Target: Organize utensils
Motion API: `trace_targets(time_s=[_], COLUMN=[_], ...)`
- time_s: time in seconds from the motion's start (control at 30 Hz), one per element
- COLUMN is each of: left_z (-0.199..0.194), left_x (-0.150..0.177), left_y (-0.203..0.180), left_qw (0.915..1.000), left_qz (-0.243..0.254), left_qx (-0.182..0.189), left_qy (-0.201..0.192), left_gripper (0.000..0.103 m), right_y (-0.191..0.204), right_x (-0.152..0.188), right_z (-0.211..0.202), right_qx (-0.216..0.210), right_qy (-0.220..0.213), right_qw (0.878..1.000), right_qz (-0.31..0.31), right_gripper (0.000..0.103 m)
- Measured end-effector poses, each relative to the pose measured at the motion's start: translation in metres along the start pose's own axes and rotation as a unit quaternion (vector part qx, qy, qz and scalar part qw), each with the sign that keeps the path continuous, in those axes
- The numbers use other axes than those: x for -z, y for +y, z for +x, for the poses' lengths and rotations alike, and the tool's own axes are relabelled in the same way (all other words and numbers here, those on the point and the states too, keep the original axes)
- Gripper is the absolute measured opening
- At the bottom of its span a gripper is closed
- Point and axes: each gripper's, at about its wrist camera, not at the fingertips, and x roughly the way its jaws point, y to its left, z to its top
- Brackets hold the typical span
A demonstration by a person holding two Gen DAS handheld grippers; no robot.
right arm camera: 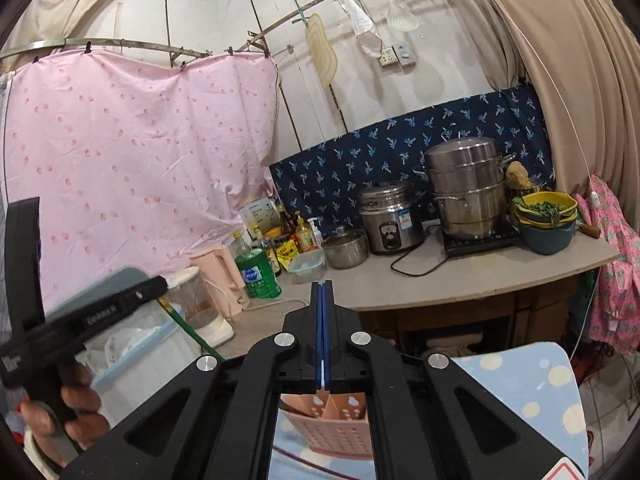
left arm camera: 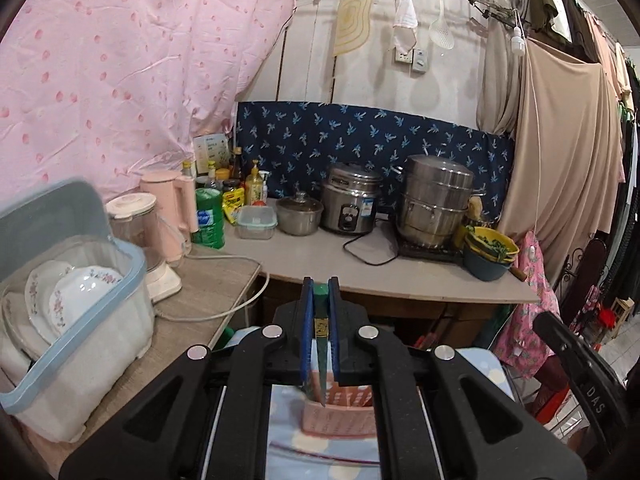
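Left gripper (left arm camera: pixel 321 300) is clamping a slim green-handled utensil (left arm camera: pixel 320 332) between its blue-padded fingers (left arm camera: pixel 307 320), handle end poking out past the tips, thin end pointing down toward the pink perforated plastic utensil caddy (left arm camera: pixel 338 412) below. Can't tell what kind of utensil it is; it looks like a chopstick or narrow knife w/ a small gold label.

Right gripper (right arm camera: pixel 322 320) is sitting w/ jaws pressed together, nothing visible between them, hovering over the same caddy (right arm camera: pixel 328 420), which from the right view shows divider walls making separate compartments. Caddy is resting on a light blue cloth w/ pale yellow dots (right arm camera: pixel 520 380).

What I'm worrying about:
- Tip is hovering near the caddy's near wall in the left view. If I'm lowering off-line it's prob catching the rim or a divider and tipping the light plastic caddy, since nothing is bracing it.
- Grip is narrow and on a slim shaft, so the utensil may be pivoting in the pads and swinging out of line.
- Cloth underneath looks soft, so the caddy may slide if pushed.
- Both grippers are working over the same spot, so a collision is possible.
- White-and-blue dish bin holding floral plates (left arm camera: pixel 80 320) is close on the left.
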Motion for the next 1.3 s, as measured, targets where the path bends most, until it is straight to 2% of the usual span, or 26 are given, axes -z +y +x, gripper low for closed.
trace_targets(time_s=[0.13, 0.33, 0.4, 0.53, 0.73, 0.93, 1.03, 1.3], left_z=[-0.026, -0.060, -0.065, -0.072, -0.075, -0.094, -0.103, -0.126], left_x=[0.018, 0.058, 0.075, 0.110, 0.149, 0.159, 0.159, 0.158], left_y=[0.028, 0.065, 0.076, 0.093, 0.122, 0.151, 0.165, 0.199], left_qw=[0.9999, 0.9986, 0.9973, 0.9938, 0.9887, 0.9866, 0.9852, 0.9809], left_qz=[-0.007, 0.002, 0.002, 0.008, -0.010, -0.036, -0.048, -0.074], left_qx=[-0.009, -0.039, -0.050, -0.078, -0.101, -0.122, -0.130, -0.155], left_qy=[0.010, 0.036, 0.053, 0.079, 0.110, 0.102, 0.100, 0.090], left_gripper=[0.007, 0.007, 0.007, 0.007, 0.007, 0.007, 0.007, 0.007], right_y=[-0.014, -0.012, -0.009, 0.001, 0.010, -0.001, -0.003, 0.033], right_x=[0.039, 0.102, 0.121, 0.159, 0.201, 0.229, 0.237, 0.250], right_z=[-0.017, -0.040, -0.044, -0.047, -0.041, -0.020, -0.006, 0.053], right_qx=[0.014, 0.030, 0.029, 0.022, 0.015, 0.030, 0.024, -0.012], right_qy=[0.038, 0.094, 0.111, 0.146, 0.188, 0.222, 0.238, 0.267], right_qw=[0.999, 0.995, 0.993, 0.988, 0.982, 0.974, 0.971, 0.964], right_qz=[-0.007, -0.034, -0.037, -0.039, -0.026, 0.003, 0.016, 0.009], right_gripper=[0.004, 0.006, 0.008, 0.022, 0.022, 0.022, 0.022, 0.022])
